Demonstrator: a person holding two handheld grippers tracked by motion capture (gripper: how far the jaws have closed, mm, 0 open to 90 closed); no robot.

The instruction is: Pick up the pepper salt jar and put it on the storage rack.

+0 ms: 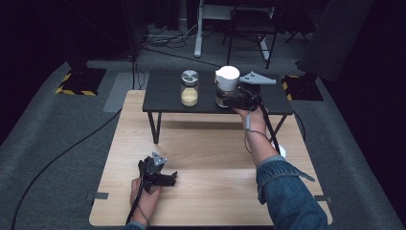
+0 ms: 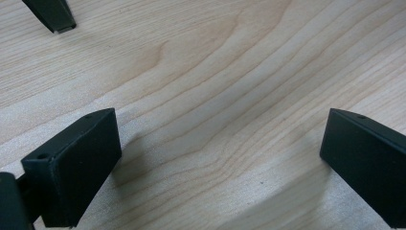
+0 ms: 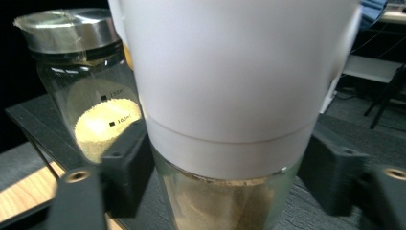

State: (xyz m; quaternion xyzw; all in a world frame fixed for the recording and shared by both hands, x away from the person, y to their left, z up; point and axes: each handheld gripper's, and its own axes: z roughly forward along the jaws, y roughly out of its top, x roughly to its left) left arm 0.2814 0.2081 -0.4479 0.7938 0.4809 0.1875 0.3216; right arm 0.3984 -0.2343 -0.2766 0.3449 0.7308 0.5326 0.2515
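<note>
My right gripper (image 1: 229, 99) reaches onto the raised black counter (image 1: 163, 98), and the white-capped jar (image 1: 226, 86) stands upright between its jaws, its long axis vertical. In the right gripper view the jaws flank the glass just under the white cap (image 3: 230, 72), parted wider than the jar with a gap on each side, so I hold nothing yet. To its left, near but apart, stands 1 more jar, the steel-lidded jar (image 1: 189, 88) holding yellowish grains; it is the thing my jaw on that side could knock. My left gripper (image 1: 160, 177) rests low on the wooden counter (image 1: 210, 158), well apart, jaws wide open and empty.
</note>
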